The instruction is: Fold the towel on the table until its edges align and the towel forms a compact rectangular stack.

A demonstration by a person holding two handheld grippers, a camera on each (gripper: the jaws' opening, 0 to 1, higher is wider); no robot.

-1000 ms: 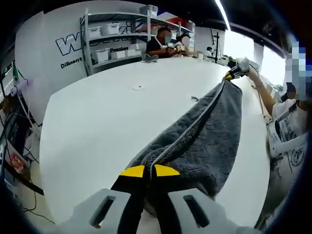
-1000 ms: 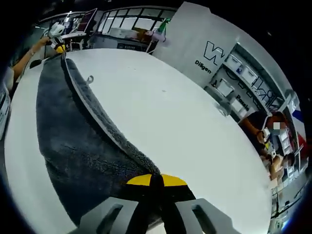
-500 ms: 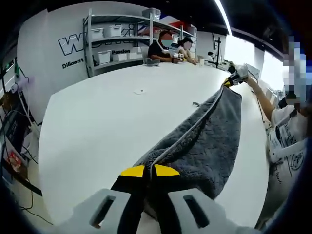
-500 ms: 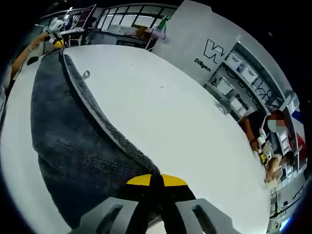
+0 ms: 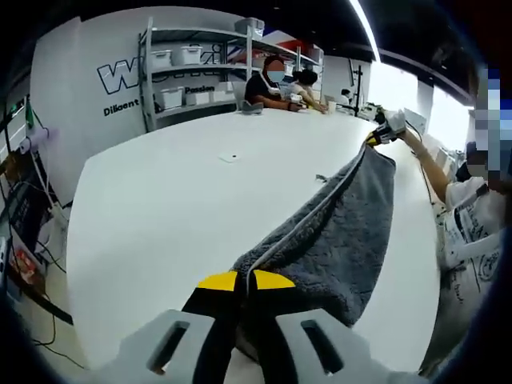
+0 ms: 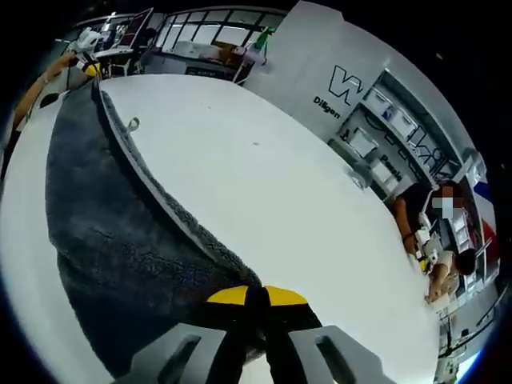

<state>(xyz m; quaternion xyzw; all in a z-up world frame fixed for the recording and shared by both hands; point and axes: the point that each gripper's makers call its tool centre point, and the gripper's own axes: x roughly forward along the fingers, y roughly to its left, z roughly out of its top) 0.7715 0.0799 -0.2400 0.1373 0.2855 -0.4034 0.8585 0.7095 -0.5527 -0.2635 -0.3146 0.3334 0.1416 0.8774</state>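
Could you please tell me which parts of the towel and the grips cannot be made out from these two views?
- Left gripper view: the towel corner in the left gripper is hidden by its shut jaws.
- Right gripper view: the corner in the right gripper is likewise hidden.
- Both views: the towel's lower hanging edge is hidden by its own drape, so alignment cannot be judged.

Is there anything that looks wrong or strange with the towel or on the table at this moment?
Nothing stands out. The dark grey fluffy towel hangs folded lengthwise between the left tool and the right tool, each shut on an end. The white table carries no spill, just a small flat white item.
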